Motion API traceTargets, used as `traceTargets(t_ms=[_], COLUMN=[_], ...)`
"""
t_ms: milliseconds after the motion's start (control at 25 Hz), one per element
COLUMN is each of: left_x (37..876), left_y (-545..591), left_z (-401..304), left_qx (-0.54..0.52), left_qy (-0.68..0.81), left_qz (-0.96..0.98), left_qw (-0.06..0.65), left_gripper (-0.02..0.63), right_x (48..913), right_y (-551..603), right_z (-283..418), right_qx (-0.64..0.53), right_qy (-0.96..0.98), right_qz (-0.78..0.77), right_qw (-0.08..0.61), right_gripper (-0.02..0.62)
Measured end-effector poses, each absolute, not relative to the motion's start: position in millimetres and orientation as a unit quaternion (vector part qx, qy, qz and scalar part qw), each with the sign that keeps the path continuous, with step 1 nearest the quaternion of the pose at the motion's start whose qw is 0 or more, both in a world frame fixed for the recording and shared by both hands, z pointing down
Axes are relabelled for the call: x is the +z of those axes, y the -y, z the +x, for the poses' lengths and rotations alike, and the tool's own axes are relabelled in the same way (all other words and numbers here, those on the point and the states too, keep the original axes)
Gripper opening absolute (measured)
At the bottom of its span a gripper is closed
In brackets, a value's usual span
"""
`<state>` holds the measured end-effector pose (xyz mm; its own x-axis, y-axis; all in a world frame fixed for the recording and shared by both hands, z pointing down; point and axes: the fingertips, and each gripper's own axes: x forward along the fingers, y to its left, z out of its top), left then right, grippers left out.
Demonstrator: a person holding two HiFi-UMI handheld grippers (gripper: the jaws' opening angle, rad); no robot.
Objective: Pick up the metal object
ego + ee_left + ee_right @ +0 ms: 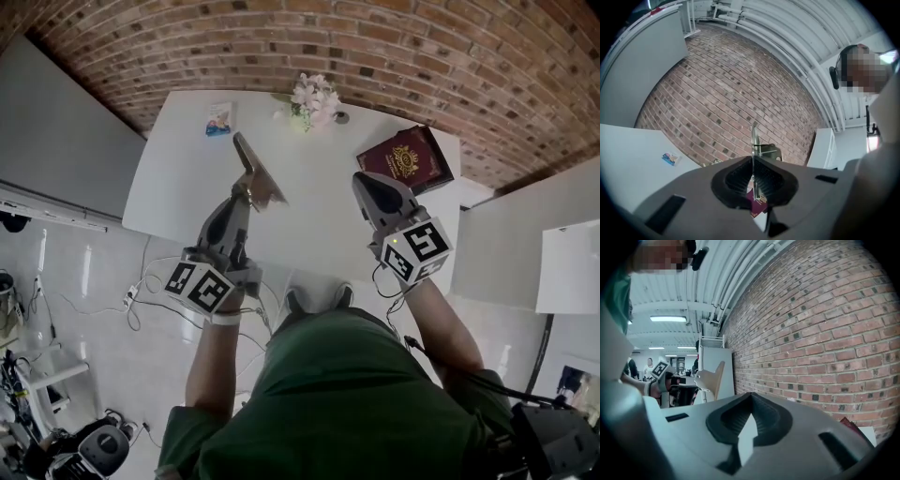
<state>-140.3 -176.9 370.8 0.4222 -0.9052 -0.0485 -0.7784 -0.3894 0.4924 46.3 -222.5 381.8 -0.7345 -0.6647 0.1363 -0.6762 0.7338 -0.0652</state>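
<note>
The metal object, a thin brass-coloured plate with a bracket on it, is held up over the white table. My left gripper is shut on its lower end. In the left gripper view the plate stands edge-on, clamped in the left gripper, with its bracket part jutting to the right. My right gripper hovers to the right of it, shut and holding nothing. The right gripper view shows the right gripper closed, and the held metal object off to the left.
A dark red book lies on the table's far right, just beyond the right gripper. A bunch of pale flowers and a small printed card lie at the far edge. A brick wall stands behind the table.
</note>
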Motion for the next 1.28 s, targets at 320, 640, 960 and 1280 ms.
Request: traceTargets(t_ms=[320, 640, 960, 1280], left_x=[376.2, 381.9, 386.3, 386.4], left_y=[177.2, 179.8, 178.7, 174.0], left_z=[-153.2, -153.0, -153.7, -149.6], left_qx=[-0.178, -0.184, -0.189, -0.195], left_qy=[0.522, 0.514, 0.511, 0.504], left_qz=[0.801, 0.801, 0.798, 0.799], left_qw=[0.233, 0.246, 0.257, 0.263], left_gripper=[0.014, 0.014, 0.014, 0.014], right_x=[365.9, 363.7, 361.0, 353.2], right_y=[220.0, 221.8, 221.7, 217.2], right_z=[46.1, 44.1, 42.4, 39.0], right_qx=[0.001, -0.002, -0.021, -0.061], right_qy=[0.928, 0.926, 0.923, 0.920], right_qz=[0.370, 0.375, 0.380, 0.382], right_qw=[0.045, 0.042, 0.050, 0.059], right_gripper=[0.002, 0.002, 0.002, 0.002])
